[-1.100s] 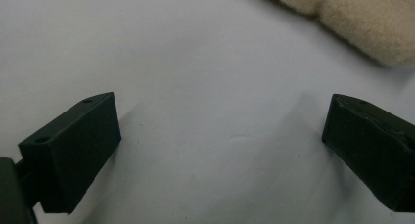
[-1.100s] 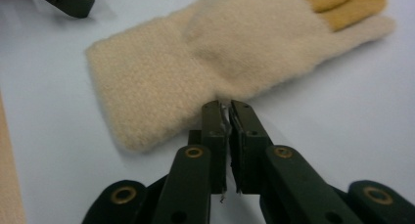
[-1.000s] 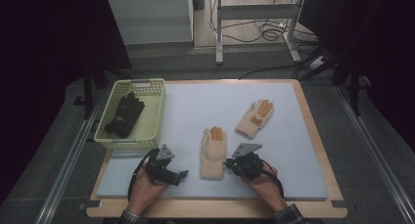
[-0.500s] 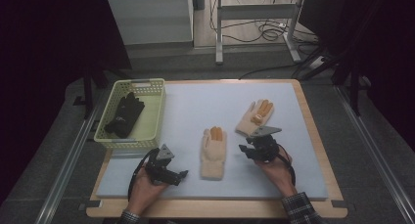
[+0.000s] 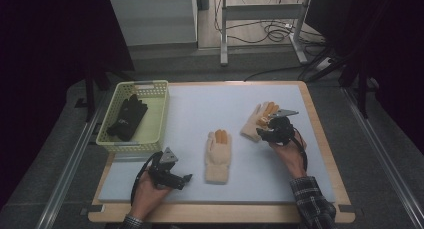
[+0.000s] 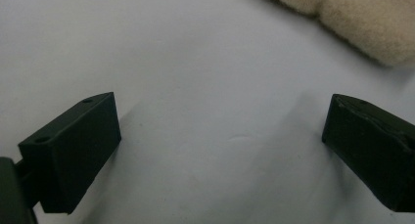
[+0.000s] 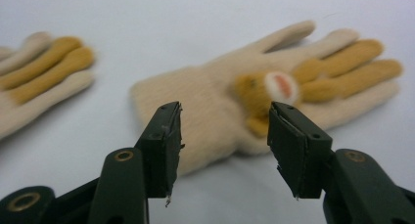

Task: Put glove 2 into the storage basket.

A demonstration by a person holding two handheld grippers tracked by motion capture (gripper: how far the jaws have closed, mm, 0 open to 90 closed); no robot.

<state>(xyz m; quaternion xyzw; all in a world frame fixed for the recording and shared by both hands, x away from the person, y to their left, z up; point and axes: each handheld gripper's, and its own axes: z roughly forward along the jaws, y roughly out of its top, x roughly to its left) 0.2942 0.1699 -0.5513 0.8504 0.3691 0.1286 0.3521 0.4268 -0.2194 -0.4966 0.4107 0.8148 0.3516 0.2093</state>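
Basket [image 5: 159,120], pale green plastic, far left of the grey mat [image 5: 200,101]; one black glove [image 5: 127,117] lies inside it, limp and flat.

Left gripper [image 5: 187,178], near left, resting low over bare mat just left of the near glove's cuff. Its jaws stand wide apart with nothing between them; in the left gripper view a fleecy cream edge shows beyond the right-hand jaw.

Near glove [image 5: 218,155], cream fleece with orange fingers [image 5: 221,136], lies flat at mid-mat, cuff towards you. Untouched by either gripper.

Far glove [image 7: 254,94], its mate, right of centre and farther off, fingers pointing away to the right, a small orange animal patch [image 7: 266,92] on the back. This is the item your right gripper [image 7: 222,136] addresses: its jaws have just been opening, now stand part-way apart and frame the cuff end without touching it.

Handling, by judgement: light, soft, shapeless; it will sag and fold once lifted, and the fleece will compress rather than slip. Nothing fragile. Take it across the cuff or the palm edge, gathering a full fold of fabric; a pinch on one finger would likely let the rest dangle and drag over the mat.
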